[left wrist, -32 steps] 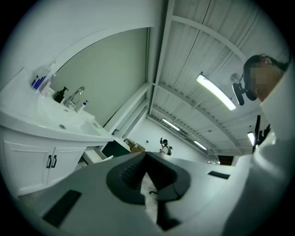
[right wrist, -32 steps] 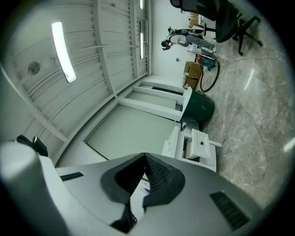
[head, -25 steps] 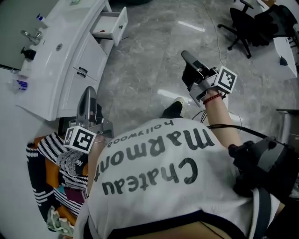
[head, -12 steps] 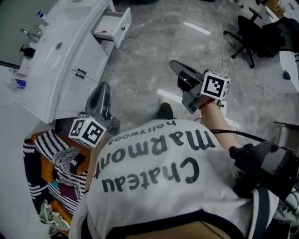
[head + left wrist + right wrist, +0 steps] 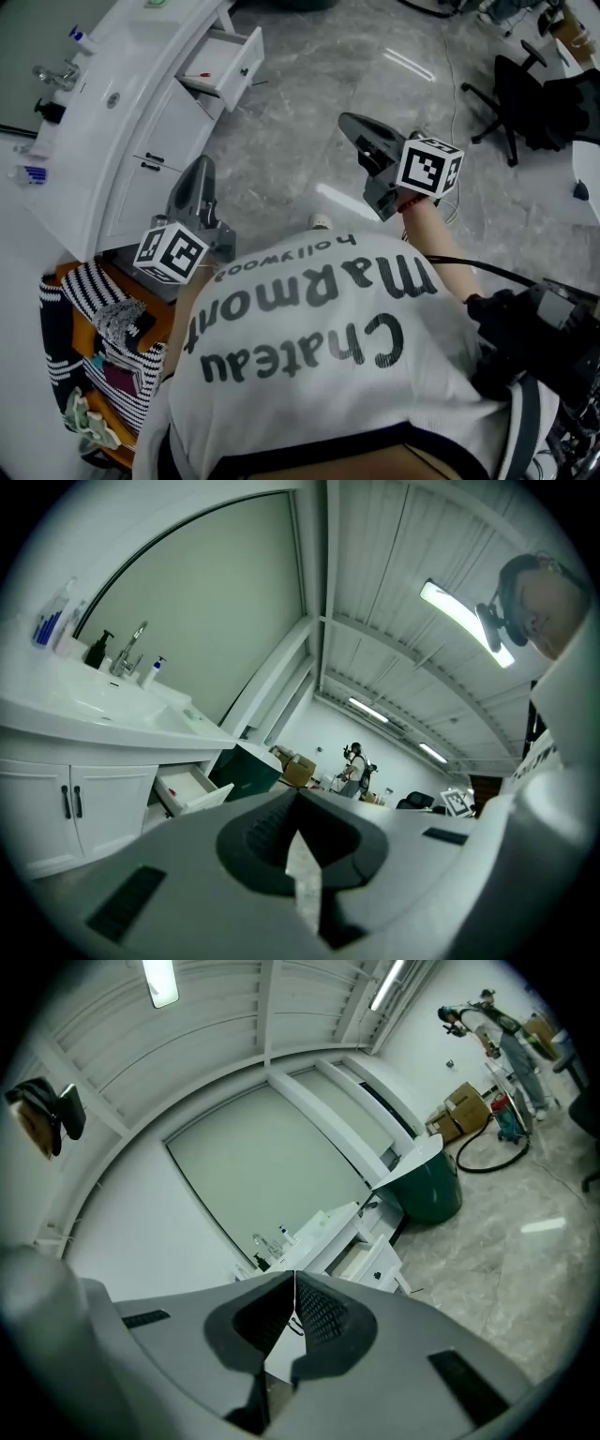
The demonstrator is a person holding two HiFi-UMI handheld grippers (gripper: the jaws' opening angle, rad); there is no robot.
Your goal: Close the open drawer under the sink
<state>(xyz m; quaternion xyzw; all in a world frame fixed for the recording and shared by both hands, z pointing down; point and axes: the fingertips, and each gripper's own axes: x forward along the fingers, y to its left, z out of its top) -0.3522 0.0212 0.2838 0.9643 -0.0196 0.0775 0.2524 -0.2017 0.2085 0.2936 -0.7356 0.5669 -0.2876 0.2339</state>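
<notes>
The left tongs (image 5: pixel 200 171) were pressed together with nothing between them, and the left gripper view showed the tips meeting in one seam (image 5: pixel 298 795). The right tongs (image 5: pixel 352 123) were likewise together and empty, their ribbed pads touching at the tip (image 5: pixel 294 1275). That fits the job, I judge: a drawer front needs a push, not a grip, and closed tips give one firm nose to push with.

The drawer (image 5: pixel 225 58) stood pulled out of the white cabinet (image 5: pixel 155 122) under the sink (image 5: pixel 103 89). It lay well ahead of both tongs, beyond the left pair's tip and off to the left of the right pair. From the left tongs it appeared low and to the left (image 5: pixel 190 790). From the right tongs it sat just past the tips (image 5: pixel 371 1256), with something small and red inside.

Both pairs pointed roughly level, with bare grey floor (image 5: pixel 291 141) between them and the drawer, so the approach looked unfinished and the drawer untouched. Which pair would push I cannot tell. An office chair (image 5: pixel 525 98) stood far to the right of the right tongs, clear of the path.
</notes>
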